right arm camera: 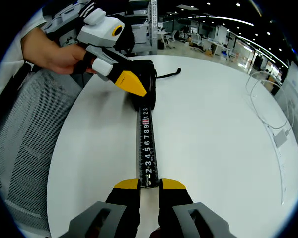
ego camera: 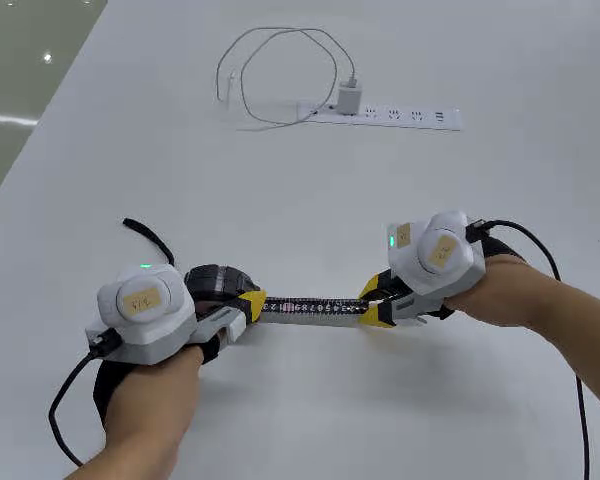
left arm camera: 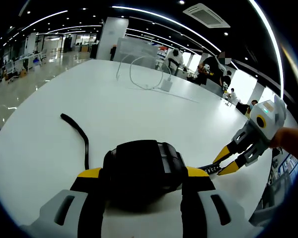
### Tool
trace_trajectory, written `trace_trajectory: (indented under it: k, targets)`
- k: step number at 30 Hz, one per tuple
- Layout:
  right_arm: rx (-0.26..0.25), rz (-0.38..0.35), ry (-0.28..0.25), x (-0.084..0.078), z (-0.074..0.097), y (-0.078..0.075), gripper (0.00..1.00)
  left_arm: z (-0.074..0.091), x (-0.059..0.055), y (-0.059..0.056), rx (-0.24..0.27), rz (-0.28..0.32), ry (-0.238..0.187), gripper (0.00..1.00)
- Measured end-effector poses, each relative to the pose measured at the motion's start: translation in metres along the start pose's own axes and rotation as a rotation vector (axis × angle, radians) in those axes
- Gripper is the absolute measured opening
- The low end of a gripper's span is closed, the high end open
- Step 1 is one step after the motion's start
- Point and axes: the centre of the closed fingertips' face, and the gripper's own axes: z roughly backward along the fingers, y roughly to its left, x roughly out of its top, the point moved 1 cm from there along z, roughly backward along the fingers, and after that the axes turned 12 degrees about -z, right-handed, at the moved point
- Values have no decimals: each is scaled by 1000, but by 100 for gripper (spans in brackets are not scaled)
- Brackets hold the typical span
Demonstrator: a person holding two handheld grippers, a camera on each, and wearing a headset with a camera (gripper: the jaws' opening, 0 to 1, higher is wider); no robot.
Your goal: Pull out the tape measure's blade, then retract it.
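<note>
A black tape measure case [ego camera: 218, 285] rests on the white table, with my left gripper [ego camera: 242, 312] shut on it; the left gripper view looks over the case [left arm camera: 141, 171] held between the yellow-tipped jaws. Its black blade [ego camera: 310, 307] with white numerals runs right from the case to my right gripper [ego camera: 377, 302], which is shut on the blade's end. In the right gripper view the blade [right arm camera: 146, 148] stretches from the jaws of the right gripper [right arm camera: 149, 186] up to the case [right arm camera: 146, 79], numbered up to about 13. The case's black wrist strap [ego camera: 148, 238] trails on the table.
A white power strip [ego camera: 390, 115] with a plugged charger [ego camera: 348, 98] and looped white cable [ego camera: 270, 70] lies at the far side of the table. The table's left edge [ego camera: 40, 110] borders a grey floor. A mesh chair [right arm camera: 25, 163] stands beside the table.
</note>
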Motion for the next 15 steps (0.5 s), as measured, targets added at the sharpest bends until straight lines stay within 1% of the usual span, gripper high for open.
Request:
trace_trajectory:
  k: [15]
  targets:
    - [6,9,-22,17,-8,2,9,1,1,1,-2,15,-1,58]
